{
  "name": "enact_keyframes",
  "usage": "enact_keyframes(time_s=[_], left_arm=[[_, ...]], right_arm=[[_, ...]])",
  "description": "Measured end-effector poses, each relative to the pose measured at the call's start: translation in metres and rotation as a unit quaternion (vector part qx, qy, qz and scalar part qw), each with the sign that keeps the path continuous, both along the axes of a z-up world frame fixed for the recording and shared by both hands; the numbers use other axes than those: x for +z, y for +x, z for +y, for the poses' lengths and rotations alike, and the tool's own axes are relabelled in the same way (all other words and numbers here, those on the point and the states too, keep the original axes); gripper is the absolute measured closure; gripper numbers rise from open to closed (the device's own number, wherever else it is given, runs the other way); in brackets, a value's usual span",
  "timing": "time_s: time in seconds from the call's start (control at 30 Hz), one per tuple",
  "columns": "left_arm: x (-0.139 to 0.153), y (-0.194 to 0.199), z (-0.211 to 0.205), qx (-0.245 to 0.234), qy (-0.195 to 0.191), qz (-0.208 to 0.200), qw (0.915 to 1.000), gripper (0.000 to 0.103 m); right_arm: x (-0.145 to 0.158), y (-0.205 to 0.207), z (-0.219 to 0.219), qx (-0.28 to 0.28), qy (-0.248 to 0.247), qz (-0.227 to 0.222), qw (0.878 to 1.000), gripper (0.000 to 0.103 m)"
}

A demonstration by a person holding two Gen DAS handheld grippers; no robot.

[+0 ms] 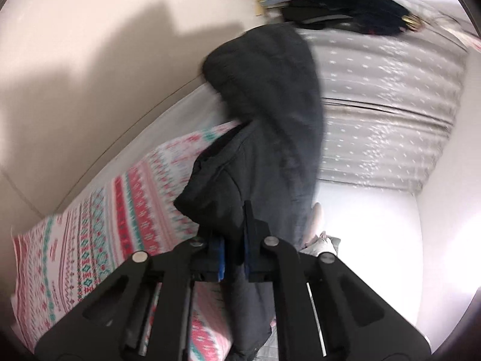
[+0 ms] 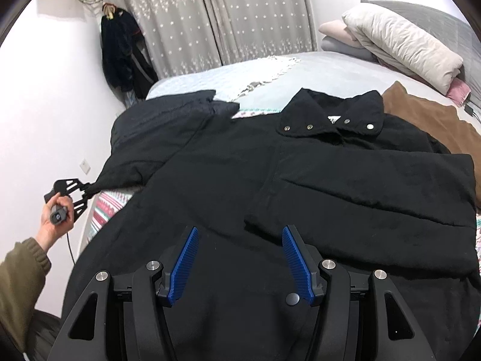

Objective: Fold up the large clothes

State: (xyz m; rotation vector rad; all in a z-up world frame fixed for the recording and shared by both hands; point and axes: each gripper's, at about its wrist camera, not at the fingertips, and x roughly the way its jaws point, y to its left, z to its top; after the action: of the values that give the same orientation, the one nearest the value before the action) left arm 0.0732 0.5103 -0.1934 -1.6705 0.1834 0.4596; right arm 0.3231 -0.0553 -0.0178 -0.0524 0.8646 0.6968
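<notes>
A large black padded jacket [image 2: 228, 180] lies face up on the bed, collar [image 2: 330, 114] at the far side. Its right sleeve [image 2: 360, 195] is folded across the chest. My left gripper [image 1: 233, 240] is shut on the cuff of the left sleeve [image 1: 264, 114] and holds it stretched off the bed's left edge; it also shows in the right wrist view [image 2: 90, 192]. My right gripper [image 2: 240, 240] is open and empty, hovering just above the jacket's lower front.
A patterned pink and teal blanket [image 1: 105, 225] covers the bed under the jacket. A brown garment [image 2: 427, 117] and stacked pillows and quilts [image 2: 399, 42] lie at the far right. Dark clothes [image 2: 120, 54] hang by the grey curtain [image 2: 228, 15]. A white wall [image 2: 45, 105] stands left.
</notes>
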Motion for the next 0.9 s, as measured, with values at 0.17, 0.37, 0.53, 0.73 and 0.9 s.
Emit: enact_keyframes(time_s=[0.17, 0.37, 0.53, 0.73, 0.9], left_arm=[[0.067, 0.001, -0.006, -0.011, 0.097, -0.018, 0.9951, 0.094], [0.173, 0.035, -0.065, -0.065, 0.288, -0.040, 0.9546, 0.094], [0.252, 0.109, -0.209, -0.216, 0.438, -0.086, 0.8684, 0.091], [0.213, 0.181, -0.396, -0.448, 0.483, -0.101, 0.7453, 0.040], [0.180, 0.188, -0.465, -0.525, 0.525, -0.041, 0.6686, 0.040]], right_arm=[[0.005, -0.001, -0.004, -0.002, 0.002, -0.001, 1.000, 0.044], [0.016, -0.001, -0.019, -0.016, 0.023, 0.002, 1.000, 0.044], [0.018, 0.009, -0.040, -0.046, 0.041, 0.023, 0.998, 0.044], [0.004, 0.035, -0.073, -0.094, 0.094, 0.094, 0.987, 0.044], [-0.016, 0.051, -0.095, -0.126, 0.117, 0.132, 0.976, 0.044]])
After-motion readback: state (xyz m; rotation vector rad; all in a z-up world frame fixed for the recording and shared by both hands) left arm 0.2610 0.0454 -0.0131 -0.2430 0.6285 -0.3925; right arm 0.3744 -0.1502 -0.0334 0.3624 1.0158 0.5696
